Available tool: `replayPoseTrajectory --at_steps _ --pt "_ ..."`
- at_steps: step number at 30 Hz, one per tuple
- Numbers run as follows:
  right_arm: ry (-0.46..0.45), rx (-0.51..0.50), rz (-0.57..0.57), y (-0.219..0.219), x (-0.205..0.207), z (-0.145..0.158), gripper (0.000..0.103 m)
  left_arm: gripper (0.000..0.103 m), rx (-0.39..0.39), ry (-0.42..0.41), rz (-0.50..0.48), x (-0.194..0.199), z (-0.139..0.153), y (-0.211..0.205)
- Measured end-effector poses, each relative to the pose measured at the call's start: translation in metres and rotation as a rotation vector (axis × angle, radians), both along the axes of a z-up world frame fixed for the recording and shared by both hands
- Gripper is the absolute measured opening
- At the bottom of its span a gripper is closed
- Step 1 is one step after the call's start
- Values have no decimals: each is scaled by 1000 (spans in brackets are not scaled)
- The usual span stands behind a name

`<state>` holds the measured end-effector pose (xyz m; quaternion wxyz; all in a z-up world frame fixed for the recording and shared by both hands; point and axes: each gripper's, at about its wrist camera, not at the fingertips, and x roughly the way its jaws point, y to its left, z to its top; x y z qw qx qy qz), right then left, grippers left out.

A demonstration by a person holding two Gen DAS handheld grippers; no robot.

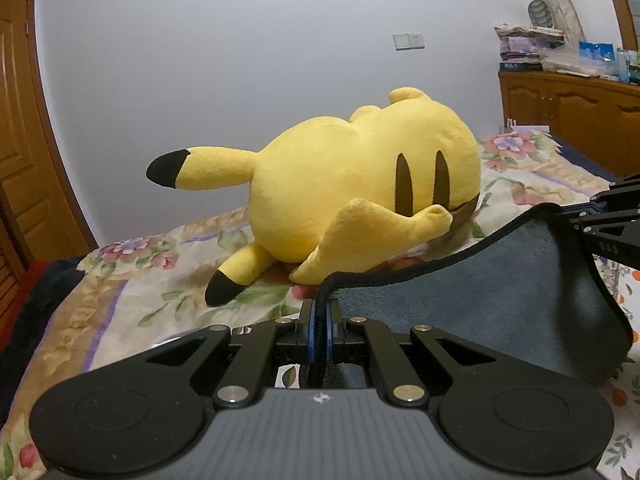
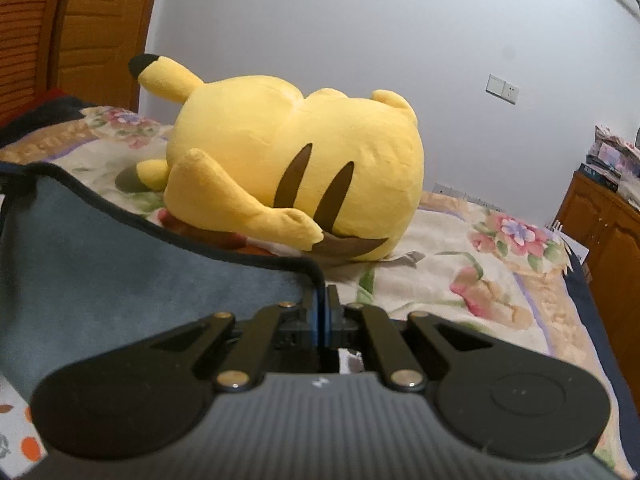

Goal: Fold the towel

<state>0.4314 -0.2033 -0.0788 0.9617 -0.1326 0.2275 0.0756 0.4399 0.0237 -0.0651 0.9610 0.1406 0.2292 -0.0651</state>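
A grey-blue towel with a black hem hangs lifted above the bed between the two grippers. My left gripper is shut on the towel's left corner, the hem pinched between the blue pads. My right gripper is shut on the other corner of the towel; it also shows at the right edge of the left wrist view. The cloth sags in a curve between the two holds.
A big yellow plush toy lies on the floral bedspread just beyond the towel; it also shows in the right wrist view. A wooden cabinet with stacked clutter stands at the right, a wooden door at the left.
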Motion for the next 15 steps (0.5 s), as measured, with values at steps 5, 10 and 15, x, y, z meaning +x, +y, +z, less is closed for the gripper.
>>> replayPoseTrajectory --at_steps 5,10,15 --pt "11 -13 -3 3 9 -11 3 6 0 25 15 14 -13 1" --pt "62 -33 -48 7 19 -34 3 6 -9 72 44 29 -33 4" --pt "84 -56 -56 17 24 -51 3 6 -7 105 66 39 -49 8"
